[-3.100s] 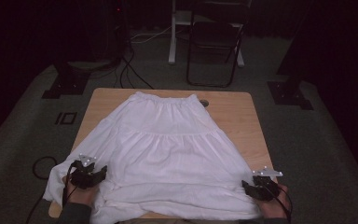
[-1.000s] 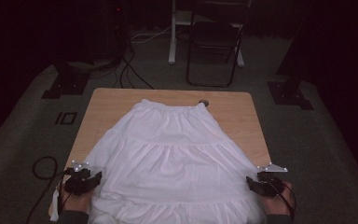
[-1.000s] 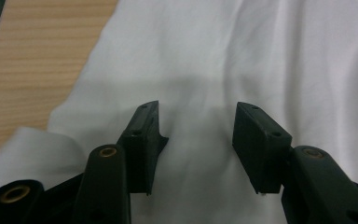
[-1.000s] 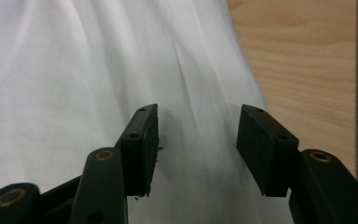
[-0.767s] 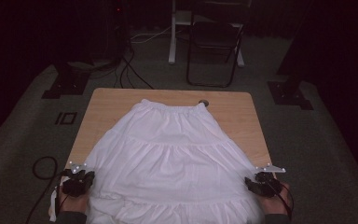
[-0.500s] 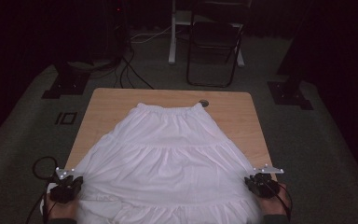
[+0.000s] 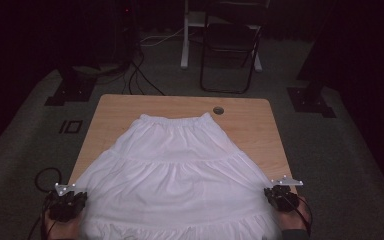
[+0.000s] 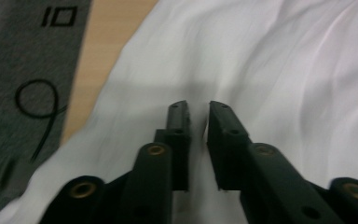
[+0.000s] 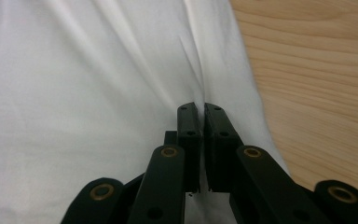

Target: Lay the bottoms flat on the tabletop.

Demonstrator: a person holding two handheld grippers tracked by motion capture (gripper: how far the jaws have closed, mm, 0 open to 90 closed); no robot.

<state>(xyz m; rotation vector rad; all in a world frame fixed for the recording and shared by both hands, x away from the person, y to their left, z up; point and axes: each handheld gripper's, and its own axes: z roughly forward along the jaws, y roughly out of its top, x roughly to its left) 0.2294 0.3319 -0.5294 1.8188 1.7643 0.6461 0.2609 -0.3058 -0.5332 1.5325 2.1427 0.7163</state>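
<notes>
White skirt point(image 7: 177, 175) spread flat on bench point(image 7: 250, 122), waistband far from jaws, hem nearest. Left gripper point(image 8: 198, 116): jaws slightly parted, cloth between, grip uncertain. Right gripper point(image 9: 200, 114): jaws clamped on skirt's side edge. Skirt's long axis runs straight ahead.

The worktop point(image 7: 250, 125) is pale wood with a visible grain and stands on grey carpet. A white tiered skirt point(image 7: 175, 175) lies spread flat on it, covering most of the top. The gathered waistband lies toward twelve o'clock, and the wide hem reaches the six o'clock edge, spilling past the corners at seven and five. Bare wood shows along the twelve o'clock edge and down the sides at ten and two. A small round hole point(image 7: 218, 110) sits near one o'clock, just beyond the waistband.
</notes>
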